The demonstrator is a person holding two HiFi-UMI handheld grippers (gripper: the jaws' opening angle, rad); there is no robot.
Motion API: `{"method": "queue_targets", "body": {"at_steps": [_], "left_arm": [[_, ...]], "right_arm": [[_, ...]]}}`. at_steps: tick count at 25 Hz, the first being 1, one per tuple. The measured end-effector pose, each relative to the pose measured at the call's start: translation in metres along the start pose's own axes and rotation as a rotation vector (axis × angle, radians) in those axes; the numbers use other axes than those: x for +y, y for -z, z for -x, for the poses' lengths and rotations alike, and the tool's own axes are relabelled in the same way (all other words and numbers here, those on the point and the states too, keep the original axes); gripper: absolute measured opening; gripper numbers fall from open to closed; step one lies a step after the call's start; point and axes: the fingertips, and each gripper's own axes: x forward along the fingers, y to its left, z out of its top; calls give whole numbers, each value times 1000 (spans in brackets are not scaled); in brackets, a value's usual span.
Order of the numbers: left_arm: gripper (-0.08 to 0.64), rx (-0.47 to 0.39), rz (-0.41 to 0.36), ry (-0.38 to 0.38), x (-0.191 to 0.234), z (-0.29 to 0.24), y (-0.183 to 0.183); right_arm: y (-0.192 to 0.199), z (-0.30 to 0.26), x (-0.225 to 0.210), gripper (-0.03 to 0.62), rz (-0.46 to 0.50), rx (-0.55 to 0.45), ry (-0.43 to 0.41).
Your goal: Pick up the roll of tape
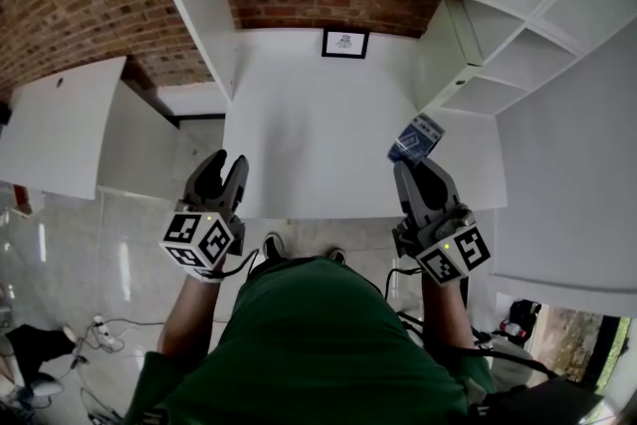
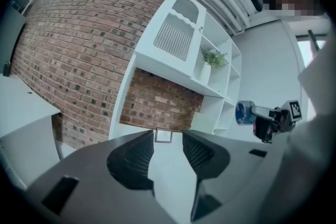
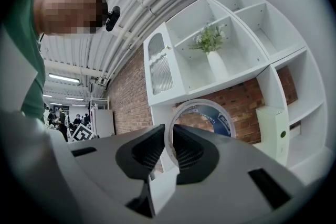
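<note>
The roll of tape (image 1: 414, 138), blue with a white core, is lifted above the white table (image 1: 318, 134), pinched by its rim in my right gripper (image 1: 415, 164). In the right gripper view the roll of tape (image 3: 207, 115) stands on edge as a ring, its near wall clamped between the two ribbed pads. My left gripper (image 1: 223, 172) hovers at the table's near left edge, open and empty. In the left gripper view the left gripper (image 2: 167, 153) shows a clear gap between its pads, and the roll of tape (image 2: 243, 112) appears small at the right.
A small framed picture (image 1: 344, 43) leans against the brick wall at the table's back. White shelving (image 1: 498, 65) rises to the right, with a plant in a vase (image 3: 209, 44) on an upper shelf. A white cabinet (image 1: 60, 124) stands to the left.
</note>
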Motion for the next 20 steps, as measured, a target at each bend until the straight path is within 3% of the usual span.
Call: {"method": "queue_targets", "body": {"at_steps": [20], "left_arm": [[183, 24, 0, -8, -7, -4, 6]], "right_arm": [[3, 2, -4, 64, -15, 4, -23]]}}
